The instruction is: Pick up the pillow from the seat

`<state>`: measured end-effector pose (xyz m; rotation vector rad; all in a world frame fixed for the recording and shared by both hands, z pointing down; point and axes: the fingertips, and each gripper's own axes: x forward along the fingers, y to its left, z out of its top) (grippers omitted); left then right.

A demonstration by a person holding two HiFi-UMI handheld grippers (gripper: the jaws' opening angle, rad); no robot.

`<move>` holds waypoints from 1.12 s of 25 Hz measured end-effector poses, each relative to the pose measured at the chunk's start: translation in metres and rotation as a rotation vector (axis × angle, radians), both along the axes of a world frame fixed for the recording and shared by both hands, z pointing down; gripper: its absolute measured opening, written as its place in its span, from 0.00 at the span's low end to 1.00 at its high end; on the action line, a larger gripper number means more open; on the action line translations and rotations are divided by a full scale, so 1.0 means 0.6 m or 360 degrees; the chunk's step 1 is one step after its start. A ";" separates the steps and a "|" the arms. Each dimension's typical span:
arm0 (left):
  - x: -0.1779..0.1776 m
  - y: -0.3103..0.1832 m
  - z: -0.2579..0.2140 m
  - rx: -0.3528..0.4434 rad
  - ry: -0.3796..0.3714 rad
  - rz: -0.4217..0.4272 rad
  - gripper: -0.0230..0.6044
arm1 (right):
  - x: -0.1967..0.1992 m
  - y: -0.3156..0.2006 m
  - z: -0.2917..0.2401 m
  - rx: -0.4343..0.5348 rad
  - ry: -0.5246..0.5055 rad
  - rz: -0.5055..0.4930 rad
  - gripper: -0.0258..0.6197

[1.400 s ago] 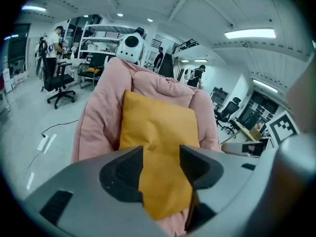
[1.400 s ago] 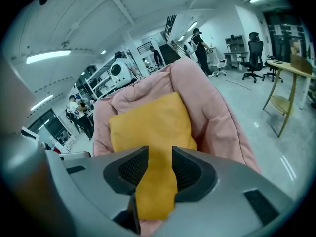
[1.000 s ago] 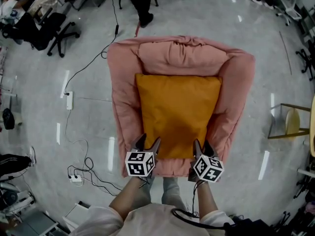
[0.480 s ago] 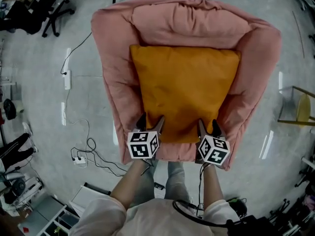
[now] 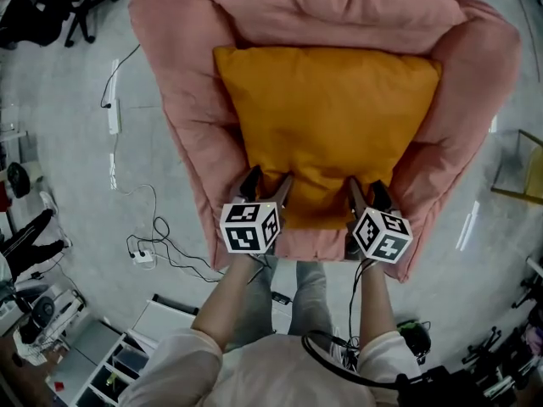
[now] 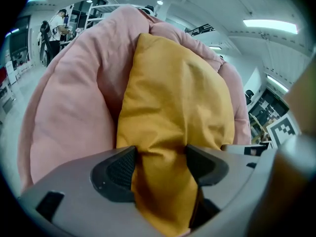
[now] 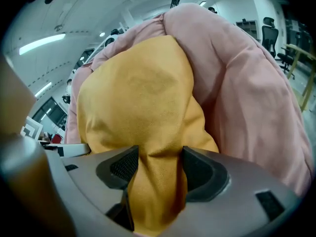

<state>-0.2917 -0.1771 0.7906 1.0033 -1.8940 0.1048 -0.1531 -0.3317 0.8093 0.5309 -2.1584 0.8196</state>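
An orange pillow (image 5: pixel 327 117) lies on the seat of a pink padded armchair (image 5: pixel 191 142). My left gripper (image 5: pixel 268 181) is at the pillow's near left part and my right gripper (image 5: pixel 366 188) at its near right part. In the left gripper view the wide-spread jaws of the left gripper (image 6: pixel 160 164) straddle a fold of the pillow (image 6: pixel 177 98), and the fabric fills the gap between the pads. The right gripper (image 7: pixel 159 164) likewise stands wide open around a fold of the pillow (image 7: pixel 143 98). The pillow rests on the seat.
The armchair's puffy arms (image 5: pixel 475 100) rise on both sides of the pillow. A power strip (image 5: pixel 113 121) and loose cables (image 5: pixel 157 240) lie on the floor at the left. A wooden chair (image 5: pixel 530 172) stands at the right. Shelving (image 5: pixel 127 354) is at the bottom left.
Both grippers have moved forward from the seat's front edge onto the pillow's near edge, so fabric now sits between their jaws. The armchair looks larger as the head has come closer.
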 end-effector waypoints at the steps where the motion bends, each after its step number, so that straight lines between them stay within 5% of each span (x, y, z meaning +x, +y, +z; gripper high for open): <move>1: -0.002 -0.002 0.005 0.0001 0.0004 0.0002 0.56 | -0.002 0.000 0.005 0.0002 -0.0006 0.0000 0.44; 14: -0.010 -0.024 0.043 -0.0034 -0.0019 -0.0010 0.46 | -0.020 -0.015 0.041 -0.0041 0.0057 0.0015 0.44; 20: 0.002 -0.021 0.033 -0.0117 -0.0021 0.0038 0.35 | -0.014 -0.005 0.030 -0.0009 0.0087 0.0039 0.33; 28: 0.024 -0.013 -0.012 -0.0051 -0.0018 0.0032 0.17 | -0.006 0.017 -0.011 -0.0053 0.0029 0.0072 0.13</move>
